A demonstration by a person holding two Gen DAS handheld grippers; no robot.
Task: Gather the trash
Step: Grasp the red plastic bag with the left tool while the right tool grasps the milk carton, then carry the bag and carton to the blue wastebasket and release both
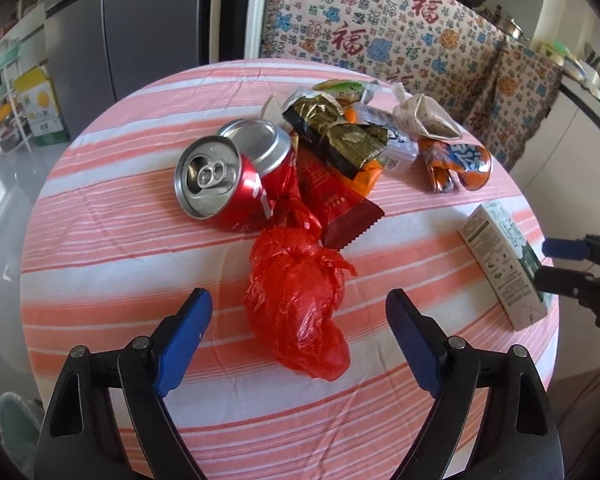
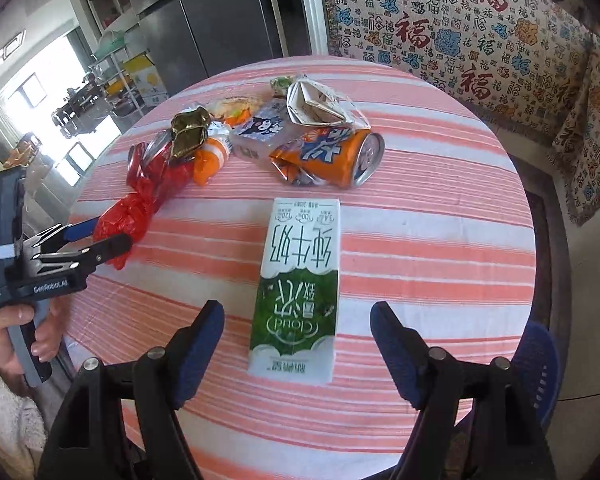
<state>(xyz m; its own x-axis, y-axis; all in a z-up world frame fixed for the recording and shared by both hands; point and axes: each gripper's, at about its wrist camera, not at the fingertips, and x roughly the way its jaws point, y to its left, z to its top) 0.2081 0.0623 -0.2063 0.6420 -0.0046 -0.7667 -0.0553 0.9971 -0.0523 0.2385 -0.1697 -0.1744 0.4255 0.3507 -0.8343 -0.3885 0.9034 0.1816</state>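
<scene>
Round table (image 1: 100,240) w/ pink-and-white striped cloth fills the area ahead of the claw. Beyond it, far side: sofa (image 2: 480,40) under a cream throw printed w/ red and blue characters. Ahead-left: tall grey fridge (image 1: 140,20), then wire shelving (image 2: 112,72) w/ boxes. Far left, bright daylight thru windows (image 2: 32,92). Blue mesh chair (image 2: 540,360) at lower right.

Soft daylight, seemingly from blown-out windows (image 2: 28,92) at left; sharp centre, bent, dark-vignetted edges.

Knotted red plastic bag (image 1: 300,304) near the tabletop's front edge, dented red cans (image 1: 224,184) and wrappers (image 1: 340,140) piled mid-table, crushed orange can (image 2: 332,156) beside them, milk carton (image 2: 300,288) lying flat toward the right edge.
</scene>
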